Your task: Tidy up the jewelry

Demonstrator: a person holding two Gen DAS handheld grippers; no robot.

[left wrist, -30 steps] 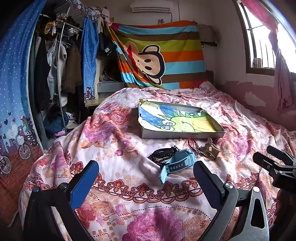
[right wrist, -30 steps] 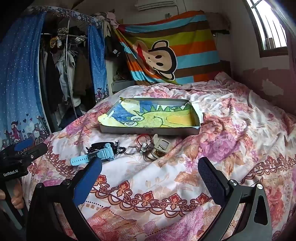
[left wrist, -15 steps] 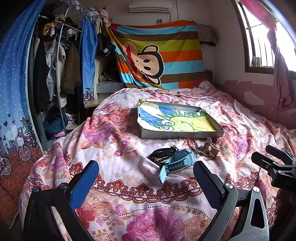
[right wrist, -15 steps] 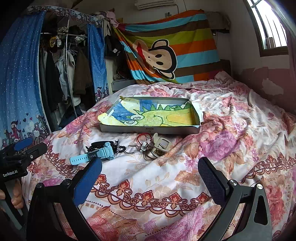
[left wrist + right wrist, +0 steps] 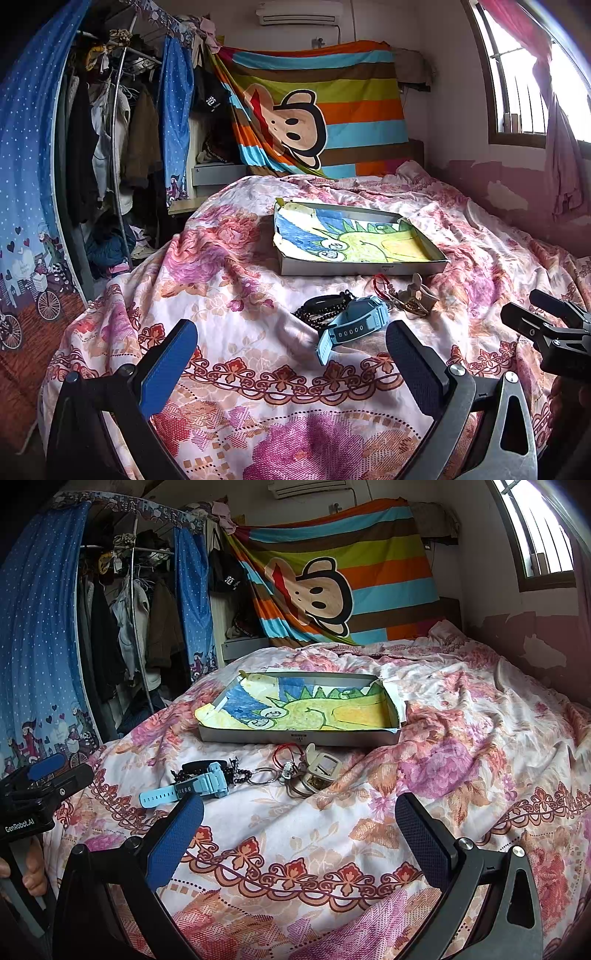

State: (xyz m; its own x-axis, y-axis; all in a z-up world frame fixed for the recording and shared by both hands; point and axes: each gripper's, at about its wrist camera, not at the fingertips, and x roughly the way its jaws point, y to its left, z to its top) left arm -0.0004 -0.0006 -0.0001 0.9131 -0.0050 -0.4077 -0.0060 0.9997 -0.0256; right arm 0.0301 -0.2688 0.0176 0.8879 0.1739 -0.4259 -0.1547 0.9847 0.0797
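On the floral bedspread [image 5: 461,716], before the shallow tray [image 5: 295,736], a light-blue watch [image 5: 201,786] is lying against black beads [image 5: 317,314]; both grippers [image 5: 291,363] [image 5: 299,840] are hovering wide apart, empty. Only the right view is showing fingers [image 5: 33,871].

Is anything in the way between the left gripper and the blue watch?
Nothing visible. The left gripper is open, with only bare bedspread before the blue watch. Black beads lie just behind the watch.

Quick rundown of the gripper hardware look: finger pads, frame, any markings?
Both match: left gripper and right gripper have black angular frames with silver bolts and triangular cutouts. Each has one blue textured pad and one black textured pad. White "GenRobot.AI" lettering marks the left unit's body. No cables or sleeves visible.
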